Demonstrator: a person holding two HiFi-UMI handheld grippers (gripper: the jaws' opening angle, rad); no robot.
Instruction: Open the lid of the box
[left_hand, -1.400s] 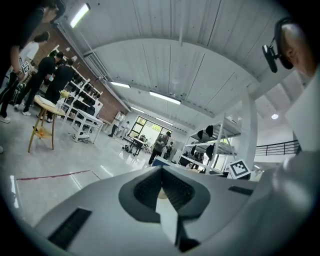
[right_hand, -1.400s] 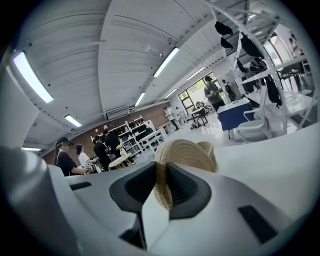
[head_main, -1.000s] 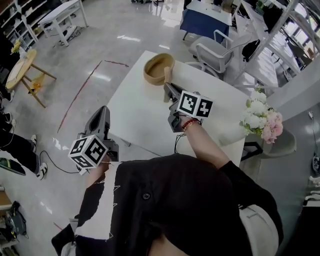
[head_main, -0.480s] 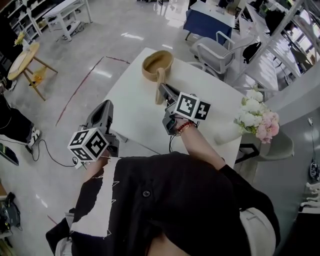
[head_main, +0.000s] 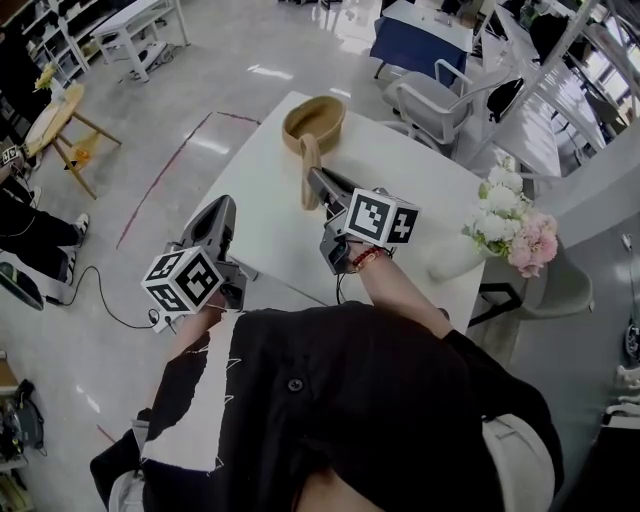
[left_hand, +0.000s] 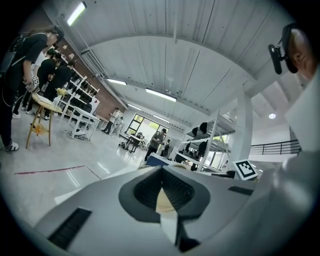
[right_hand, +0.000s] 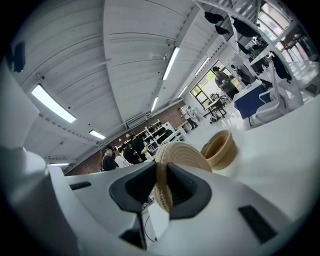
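Observation:
The box is a round woven basket (head_main: 313, 122) standing open at the far end of the white table (head_main: 270, 225). Its woven lid (head_main: 309, 172) is off the basket and held on edge just in front of it. My right gripper (head_main: 317, 186) is shut on the lid's rim. In the right gripper view the lid (right_hand: 182, 152) sticks up from between the pads and the open basket (right_hand: 220, 147) lies beyond it. My left gripper (head_main: 221, 213) hangs off the table's left edge, jaws together, nothing in them; in the left gripper view (left_hand: 162, 192) the pads nearly meet.
A white vase (head_main: 450, 262) with pink and white flowers (head_main: 515, 220) stands at the table's right edge. A grey chair (head_main: 430, 100) sits behind the table. A round wooden stool (head_main: 55, 120) and people stand on the floor to the left.
The right gripper has drawn the lid a little away from the basket, towards me. The left gripper has drifted slightly up and right beside the table's edge.

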